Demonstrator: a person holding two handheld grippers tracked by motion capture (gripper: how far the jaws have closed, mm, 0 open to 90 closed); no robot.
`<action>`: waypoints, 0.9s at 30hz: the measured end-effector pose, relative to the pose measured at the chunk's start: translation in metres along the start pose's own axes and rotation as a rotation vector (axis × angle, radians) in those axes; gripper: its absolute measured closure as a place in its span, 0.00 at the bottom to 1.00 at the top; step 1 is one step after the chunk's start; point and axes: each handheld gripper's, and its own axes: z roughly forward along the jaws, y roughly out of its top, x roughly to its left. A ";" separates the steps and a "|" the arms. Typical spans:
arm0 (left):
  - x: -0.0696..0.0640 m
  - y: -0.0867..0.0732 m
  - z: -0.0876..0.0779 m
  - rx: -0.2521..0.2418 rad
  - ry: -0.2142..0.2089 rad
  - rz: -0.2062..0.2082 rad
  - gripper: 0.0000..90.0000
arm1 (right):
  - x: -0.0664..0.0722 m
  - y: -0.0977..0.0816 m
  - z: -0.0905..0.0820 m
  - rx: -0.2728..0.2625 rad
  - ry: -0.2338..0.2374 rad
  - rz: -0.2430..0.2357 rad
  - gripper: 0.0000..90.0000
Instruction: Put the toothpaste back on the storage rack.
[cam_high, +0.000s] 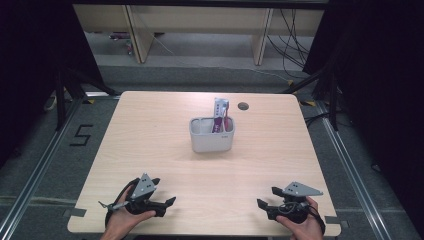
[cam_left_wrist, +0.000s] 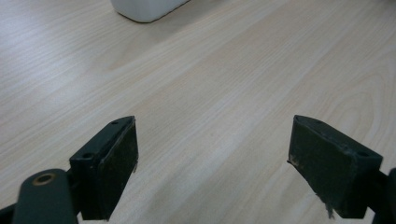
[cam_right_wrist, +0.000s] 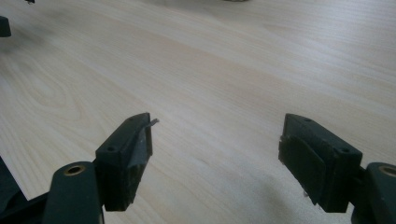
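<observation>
Tabletop (cam_high: 150, 150) of pale wood is lying under both my tongs, its grain running off ahead of the jaws in both gripper views. I am resting the two tongs near its close edge, well apart from each other, one at each corner on my side.

Ahead of both tongs, about midway between them and well out of reach, a white holder (cam_high: 212, 135) is standing upright on the wood. Its rounded bottom corner is showing at the top edge of the left gripper view (cam_left_wrist: 147, 9), far beyond the jaws. Inside it, at the side nearer my right tongs, a toothpaste tube (cam_high: 220, 107) and a pink toothbrush (cam_high: 226, 120) are sticking up above the rim, side by side; I cannot tell whether they are touching.

I am holding my left tongs (cam_high: 165, 192) with the jaws spread wide, nothing but bare wood between them (cam_left_wrist: 212, 158). My right tongs (cam_high: 267, 196) are spread just as wide, also pinching nothing (cam_right_wrist: 215, 158).

Beyond the holder, a small dark round hole (cam_high: 243, 106) is sitting in the wood.
</observation>
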 end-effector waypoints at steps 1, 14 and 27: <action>-0.002 0.000 0.000 -0.006 0.000 -0.010 0.17 | -0.001 0.000 0.000 0.004 -0.001 -0.018 0.29; -0.009 -0.008 -0.005 0.019 -0.037 0.037 0.17 | -0.002 0.001 0.000 0.000 -0.002 -0.052 0.28; -0.008 -0.008 -0.007 0.019 -0.029 0.038 0.17 | 0.000 0.000 0.003 -0.003 0.008 -0.041 0.23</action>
